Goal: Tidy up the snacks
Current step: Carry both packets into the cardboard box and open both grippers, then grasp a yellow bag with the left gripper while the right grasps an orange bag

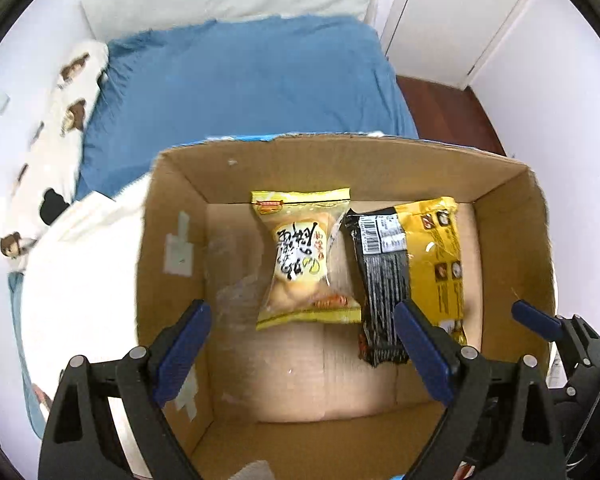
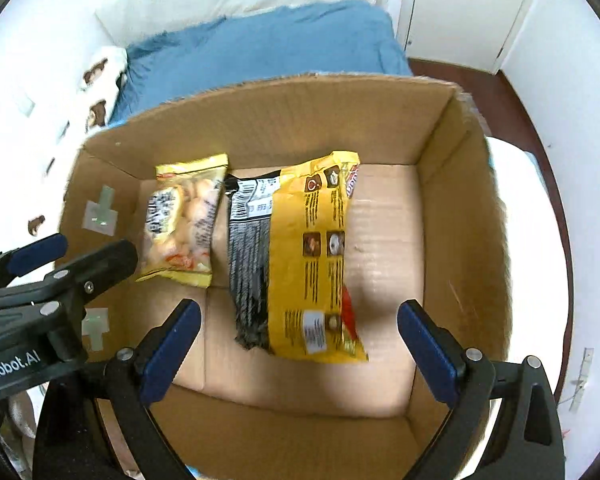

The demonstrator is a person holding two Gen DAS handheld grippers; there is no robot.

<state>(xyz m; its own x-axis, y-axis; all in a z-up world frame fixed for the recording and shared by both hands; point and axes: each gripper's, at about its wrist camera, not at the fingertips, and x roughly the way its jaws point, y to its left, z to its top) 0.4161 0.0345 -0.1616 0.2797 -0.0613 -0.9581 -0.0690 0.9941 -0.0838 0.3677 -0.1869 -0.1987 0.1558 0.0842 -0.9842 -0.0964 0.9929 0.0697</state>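
An open cardboard box (image 1: 340, 168) (image 2: 260, 120) holds two snacks lying flat side by side on its floor. The left one is a clear yellow-edged packet of small buns (image 1: 304, 256) (image 2: 184, 220). The right one is a black-and-yellow noodle packet (image 1: 412, 276) (image 2: 296, 264). My left gripper (image 1: 300, 312) hangs open above the bun packet with nothing between its blue pads. My right gripper (image 2: 300, 308) hangs open above the noodle packet, also holding nothing. The left gripper (image 2: 80, 252) shows at the left edge of the right wrist view, over the box's left wall.
The box stands on a bed with a blue blanket (image 1: 240, 80) behind it and white bedding (image 1: 80, 280) to its left. A white cloth with brown figures (image 1: 60, 120) lies along the wall. A white door (image 1: 440, 20) and dark wooden floor (image 1: 452, 108) are at the far right.
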